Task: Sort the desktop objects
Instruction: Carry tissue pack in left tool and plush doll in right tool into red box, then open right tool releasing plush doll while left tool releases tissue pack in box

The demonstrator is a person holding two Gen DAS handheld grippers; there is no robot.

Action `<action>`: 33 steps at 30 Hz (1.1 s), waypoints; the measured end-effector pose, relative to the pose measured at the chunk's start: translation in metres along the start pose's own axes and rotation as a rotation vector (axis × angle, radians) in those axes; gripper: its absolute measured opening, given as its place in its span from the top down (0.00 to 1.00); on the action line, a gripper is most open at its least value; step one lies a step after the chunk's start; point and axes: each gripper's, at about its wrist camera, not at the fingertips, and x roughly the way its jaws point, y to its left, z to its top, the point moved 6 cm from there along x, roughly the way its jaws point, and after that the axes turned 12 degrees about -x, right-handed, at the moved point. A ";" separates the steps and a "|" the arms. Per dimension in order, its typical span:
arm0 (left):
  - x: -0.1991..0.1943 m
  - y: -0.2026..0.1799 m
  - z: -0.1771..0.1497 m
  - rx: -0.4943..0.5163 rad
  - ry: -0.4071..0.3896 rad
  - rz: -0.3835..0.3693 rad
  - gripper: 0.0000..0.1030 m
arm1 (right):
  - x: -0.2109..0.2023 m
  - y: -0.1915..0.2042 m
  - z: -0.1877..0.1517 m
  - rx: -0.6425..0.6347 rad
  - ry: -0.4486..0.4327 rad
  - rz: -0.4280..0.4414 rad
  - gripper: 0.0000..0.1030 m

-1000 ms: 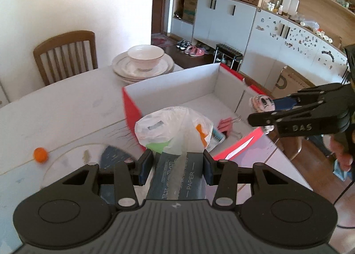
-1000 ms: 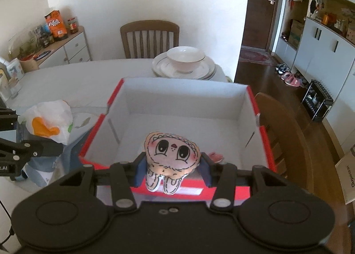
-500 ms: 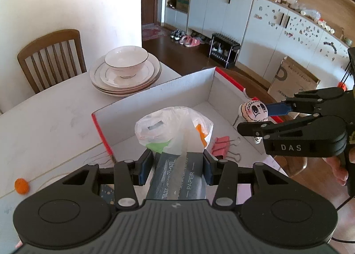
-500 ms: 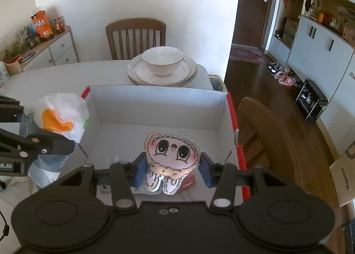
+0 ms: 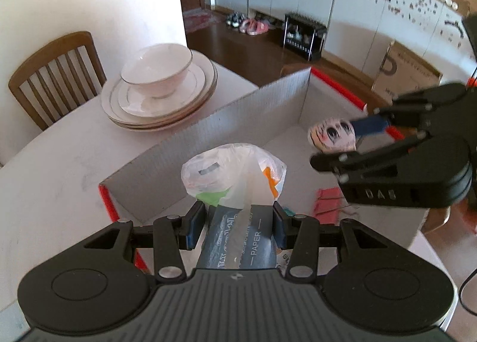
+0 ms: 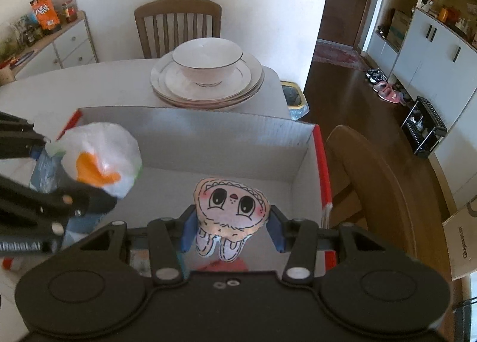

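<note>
My left gripper (image 5: 237, 222) is shut on a dark blue tissue pack (image 5: 238, 240) with a white plastic bag (image 5: 234, 173) bunched at its front end. It hangs over the near left part of a red-edged cardboard box (image 5: 208, 133). My right gripper (image 6: 231, 230) is shut on a pink cartoon plush toy (image 6: 231, 207), held above the inside of the same box (image 6: 208, 130). In the left wrist view the right gripper (image 5: 354, 139) and the toy (image 5: 332, 136) appear at the right. Pink binder clips (image 5: 326, 200) lie on the box floor.
A white bowl on stacked plates (image 6: 207, 79) stands on the table just behind the box. Wooden chairs stand behind the table (image 6: 177, 25) and at the box's right side (image 6: 372, 192). The table's right edge drops to a wood floor.
Both grippers have moved forward and a little down, from over the box's near rim to over its inside. The bowl and plates look closer. Both grips are unchanged.
</note>
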 end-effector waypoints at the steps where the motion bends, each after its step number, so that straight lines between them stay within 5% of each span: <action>1: 0.005 0.000 0.000 0.003 0.005 0.009 0.56 | 0.004 -0.001 0.001 -0.002 0.006 0.006 0.54; 22: 0.065 0.004 -0.018 0.038 0.218 0.001 0.55 | 0.056 0.015 -0.026 -0.060 0.240 0.082 0.53; 33: 0.067 0.007 -0.020 0.026 0.211 -0.011 0.45 | 0.052 0.015 -0.028 -0.041 0.250 0.088 0.47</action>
